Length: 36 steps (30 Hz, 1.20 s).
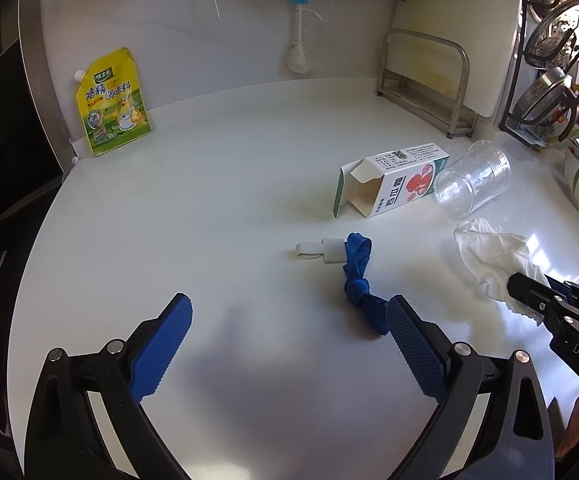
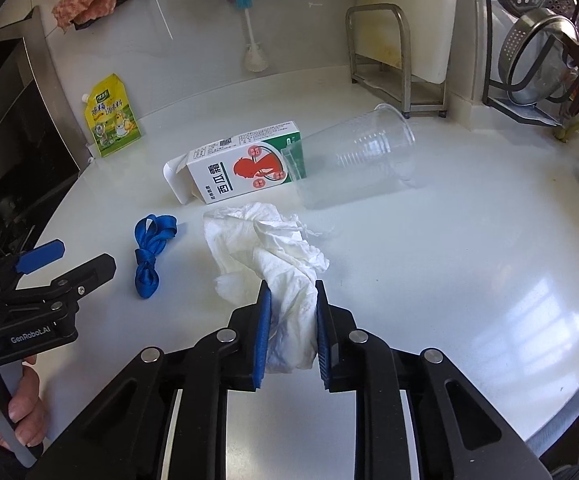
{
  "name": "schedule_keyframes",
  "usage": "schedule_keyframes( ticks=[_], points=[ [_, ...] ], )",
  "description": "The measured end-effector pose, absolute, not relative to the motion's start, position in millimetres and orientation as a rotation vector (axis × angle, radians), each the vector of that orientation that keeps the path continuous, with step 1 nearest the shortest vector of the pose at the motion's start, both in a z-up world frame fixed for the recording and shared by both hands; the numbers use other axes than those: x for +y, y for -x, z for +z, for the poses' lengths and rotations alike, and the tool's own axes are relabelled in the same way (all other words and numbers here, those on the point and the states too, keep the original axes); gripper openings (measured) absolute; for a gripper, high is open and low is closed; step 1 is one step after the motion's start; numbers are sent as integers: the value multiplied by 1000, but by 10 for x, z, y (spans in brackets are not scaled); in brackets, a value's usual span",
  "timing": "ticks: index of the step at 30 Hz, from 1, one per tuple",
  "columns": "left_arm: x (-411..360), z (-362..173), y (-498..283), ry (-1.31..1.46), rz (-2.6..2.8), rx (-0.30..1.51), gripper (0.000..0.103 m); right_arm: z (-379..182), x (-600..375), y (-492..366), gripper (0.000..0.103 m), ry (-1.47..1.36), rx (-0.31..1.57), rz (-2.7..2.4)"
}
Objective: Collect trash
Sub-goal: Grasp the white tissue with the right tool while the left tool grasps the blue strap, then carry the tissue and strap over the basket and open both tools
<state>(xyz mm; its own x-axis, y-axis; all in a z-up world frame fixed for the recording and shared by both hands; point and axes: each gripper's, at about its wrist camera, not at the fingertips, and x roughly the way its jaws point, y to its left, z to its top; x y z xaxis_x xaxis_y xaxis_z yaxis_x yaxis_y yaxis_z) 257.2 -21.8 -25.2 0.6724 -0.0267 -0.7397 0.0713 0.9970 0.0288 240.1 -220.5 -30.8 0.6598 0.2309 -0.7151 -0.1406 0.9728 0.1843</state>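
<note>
Your right gripper: jaws narrow, pads pinching crumpled white tissue; most of tissue spills ahead of jaws onto white counter. Beyond tissue: open carton on its side, clear plastic cup on its side touching carton's far end. Blue strap lies left of your right jaws. Your left gripper: jaws wide, nothing between; knotted strap end just beside right pad. Yellow seasoning pouch far ahead-left, against wall.
</note>
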Motion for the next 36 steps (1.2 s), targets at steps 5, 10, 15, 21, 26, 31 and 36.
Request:
schedule_keyframes(
  ticks=[5,10,15,21,26,31,36],
  points=[
    [-347,-259,-2643,-88,-37,835,96,-267,-2489,-2232,20,-196,801,182],
    [-445,-356,-2817,-102,-22,883,96,-267,-2719,-2168,20,-308,780,179],
    [-475,-414,-2913,-96,4,906,93,-246,-2714,-2162,20,-318,773,187],
    [-502,-488,-2955,-70,-2,937,63,-226,-2741,-2156,20,-338,764,201],
    [-516,-466,-2893,-58,-40,931,17,-238,-2723,-2157,20,-329,763,207],
    [-495,-422,-2681,-85,-68,909,17,-247,-2697,-2100,20,-318,761,209],
    [-419,-288,-2284,-102,-99,870,16,-243,-2660,-1778,20,-306,740,208]
  ],
)
